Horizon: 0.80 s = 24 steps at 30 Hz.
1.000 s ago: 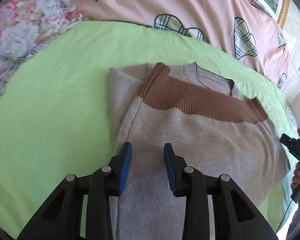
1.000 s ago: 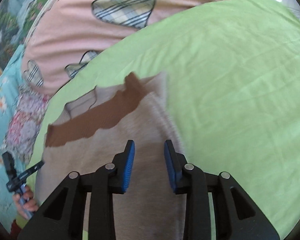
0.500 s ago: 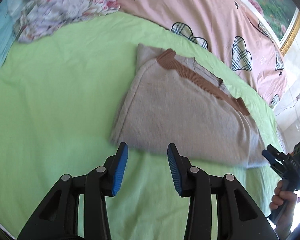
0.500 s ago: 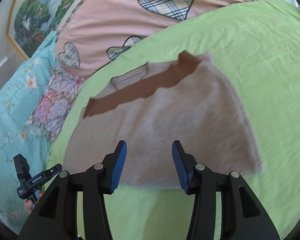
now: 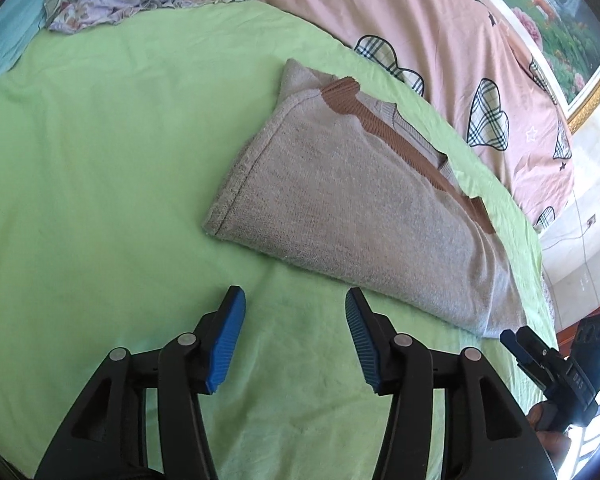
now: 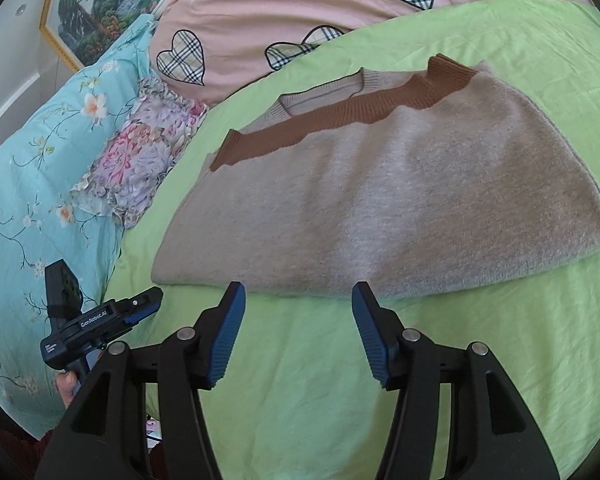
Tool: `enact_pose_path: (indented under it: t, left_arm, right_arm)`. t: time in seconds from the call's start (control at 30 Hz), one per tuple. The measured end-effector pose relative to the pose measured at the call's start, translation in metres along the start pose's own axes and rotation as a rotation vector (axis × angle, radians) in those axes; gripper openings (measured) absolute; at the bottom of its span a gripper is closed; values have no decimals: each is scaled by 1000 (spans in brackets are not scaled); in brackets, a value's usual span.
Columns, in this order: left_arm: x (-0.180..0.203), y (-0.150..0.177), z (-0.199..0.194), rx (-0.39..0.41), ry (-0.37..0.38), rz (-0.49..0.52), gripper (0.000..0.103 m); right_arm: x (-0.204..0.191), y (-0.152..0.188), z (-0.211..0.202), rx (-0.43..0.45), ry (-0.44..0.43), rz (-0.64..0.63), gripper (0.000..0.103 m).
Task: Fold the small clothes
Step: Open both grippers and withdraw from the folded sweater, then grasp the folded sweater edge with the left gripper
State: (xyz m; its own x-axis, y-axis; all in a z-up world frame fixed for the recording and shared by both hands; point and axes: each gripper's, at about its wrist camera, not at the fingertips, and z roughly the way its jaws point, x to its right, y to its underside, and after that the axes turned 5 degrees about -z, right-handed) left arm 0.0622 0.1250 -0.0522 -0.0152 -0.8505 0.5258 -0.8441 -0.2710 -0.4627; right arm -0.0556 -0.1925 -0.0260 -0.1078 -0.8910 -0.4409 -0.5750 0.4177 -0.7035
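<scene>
A beige knitted sweater (image 5: 352,204) with a brown ribbed band lies folded flat on the green sheet (image 5: 100,168); it also fills the middle of the right wrist view (image 6: 400,200). My left gripper (image 5: 294,300) hovers over bare sheet just short of the sweater's near edge. Its jaws are opening and nothing is between them. My right gripper (image 6: 298,296) stands right at the sweater's near fold, its jaws opening too, with nothing gripped. Each view shows the other gripper at its edge: the right one (image 5: 556,364) and the left one (image 6: 100,320), each held by a hand.
A pink quilt (image 5: 440,28) with plaid hearts lies behind the sweater. A floral cloth (image 6: 148,148) and a turquoise flowered cover (image 6: 32,152) lie to the left of it. A framed picture (image 6: 96,4) hangs on the wall.
Both grippers have pulled back off the sweater, which they stood over a second ago, onto the green sheet. Their jaws have widened. The sweater now lies folded and free.
</scene>
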Motion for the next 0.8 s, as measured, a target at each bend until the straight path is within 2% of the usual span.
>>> enact_pose_path:
  t: [0.2, 0.43, 0.53, 0.57, 0.6, 0.63, 0.7, 0.8]
  left_arm:
    - [1, -13, 14, 5, 38, -46, 65]
    - [-1, -39, 33, 56, 61, -109, 66]
    - [4, -49, 40, 81, 22, -108, 57]
    - [6, -51, 41, 89, 10, -104, 43]
    - [8, -53, 42, 91, 4, -99, 22]
    - [10, -56, 44, 85, 5, -93, 14]
    - [16, -59, 42, 103, -7, -74, 9]
    - [38, -60, 31, 146, -10, 1, 7]
  right_arm:
    - [1, -2, -1, 3, -5, 7, 58]
    - [8, -5, -4, 7, -1, 23, 59]
    - [12, -8, -5, 12, 1, 30, 59]
    - [13, -9, -5, 14, 1, 33, 59]
    - [15, -11, -6, 17, 0, 36, 59]
    - [17, -12, -6, 20, -1, 37, 59]
    - [22, -18, -7, 25, 1, 40, 59]
    - [30, -27, -8, 33, -4, 50, 59]
